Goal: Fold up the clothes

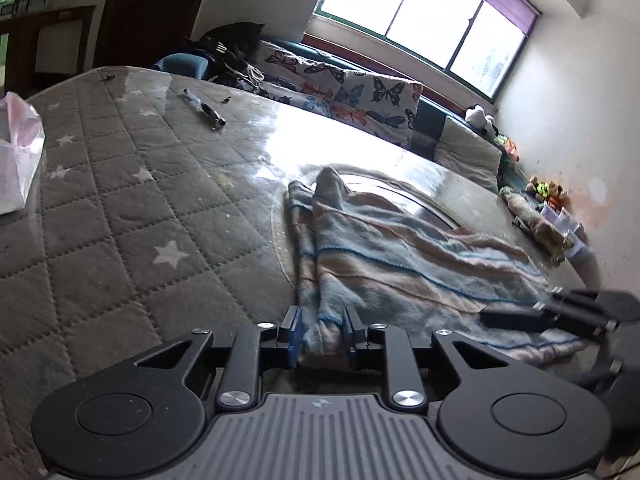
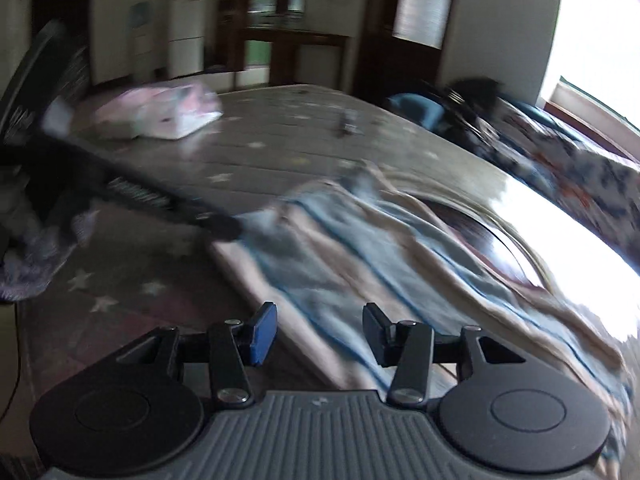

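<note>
The striped garment (image 1: pixel 400 252), a fleecy piece in pale blue, beige and thin dark-blue bands, lies spread on the quilted star-patterned table cover (image 1: pixel 120 216), partly over a glossy bare patch that reflects the window. One long edge is doubled back on itself, with a raised peak at the far end; whether this is a finished fold or mere rumpling cannot be settled from these views. The left gripper (image 1: pixel 322 334) has its blue pads closed in on a bunched near corner of the cloth, which fills the gap between them. The right gripper (image 2: pixel 318 330) stands with its fingers apart above the near hem, nothing between them; its view is motion-blurred. The fabric is judged soft, light and limp: it will sag from any single hold and drape rather than keep a crease, though its nap should resist slipping in the pads. Corners and hem edges, where the layers are thin enough to pinch, are the sound places to take hold. A pen (image 1: pixel 204 109) and a plastic bag (image 1: pixel 18 152) lie well apart from the cloth.
</note>
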Motion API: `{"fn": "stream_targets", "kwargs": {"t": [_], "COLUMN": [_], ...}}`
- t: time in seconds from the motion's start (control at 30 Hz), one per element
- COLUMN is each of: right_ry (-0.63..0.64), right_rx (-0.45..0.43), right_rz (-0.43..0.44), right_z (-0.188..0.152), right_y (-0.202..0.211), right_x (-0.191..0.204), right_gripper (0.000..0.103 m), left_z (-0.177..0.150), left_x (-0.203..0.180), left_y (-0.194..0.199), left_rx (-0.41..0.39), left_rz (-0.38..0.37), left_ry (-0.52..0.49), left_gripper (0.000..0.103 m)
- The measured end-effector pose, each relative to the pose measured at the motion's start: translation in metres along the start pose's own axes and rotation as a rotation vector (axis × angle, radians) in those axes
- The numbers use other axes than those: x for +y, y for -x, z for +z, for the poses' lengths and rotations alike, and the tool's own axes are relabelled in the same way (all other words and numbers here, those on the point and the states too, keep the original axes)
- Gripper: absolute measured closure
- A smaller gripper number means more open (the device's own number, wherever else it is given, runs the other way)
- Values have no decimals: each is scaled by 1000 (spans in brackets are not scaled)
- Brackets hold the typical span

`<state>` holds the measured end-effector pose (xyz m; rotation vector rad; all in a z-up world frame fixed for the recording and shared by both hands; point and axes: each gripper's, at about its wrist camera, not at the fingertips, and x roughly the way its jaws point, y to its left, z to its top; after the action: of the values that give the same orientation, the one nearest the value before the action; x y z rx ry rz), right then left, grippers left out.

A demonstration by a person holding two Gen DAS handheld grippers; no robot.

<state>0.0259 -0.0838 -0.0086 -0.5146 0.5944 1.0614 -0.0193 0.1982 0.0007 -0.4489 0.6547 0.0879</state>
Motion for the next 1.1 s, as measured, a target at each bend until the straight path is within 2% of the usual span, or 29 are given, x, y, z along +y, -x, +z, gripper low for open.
{"fn": "stream_targets", "kwargs": {"t": [0.1,0.2,0.27,0.3,0.4,0.47,0.53,0.63,0.77,0.97,1.1], "right_ry": [61,85,100,108,131,147,162,105,-2,-69,-104], "right_rx": [-8,-11,-12,-13,-15,-16,-17,-33,-61,-107,-139], "right_rz": [42,45,46,46,47,48,48,65,96,111,112], "right_z": [9,14,17,18,22,25,28,29,30,31,30], "right_y": [-11,-20,-26,-28,-37,-42,-48,-46,-34,-19,-9], "right_x": [25,35,41,45,54,61,67,61,44,27,17], "right_gripper": [56,57,59,61,64,70,82,92,96,97,98], "left_z": [6,11,14,15,19,21,23,26,31,38,42], "left_x": [6,10,13,14,16,16,14,11,9,7,7], "left_y": [6,12,15,16,17,17,14,5,-9,-32,-42], "left_rx": [-24,-46,-55,-59,-61,-56,-48,-25,13,72,94], "left_rz": [9,21,29,33,19,4,-13,-39,-71,-108,-128], "left_ry": [21,31,40,45,64,74,82,102,153,225,272], "left_gripper": [79,77,70,62,57,50,47,41,41,43,55]}}
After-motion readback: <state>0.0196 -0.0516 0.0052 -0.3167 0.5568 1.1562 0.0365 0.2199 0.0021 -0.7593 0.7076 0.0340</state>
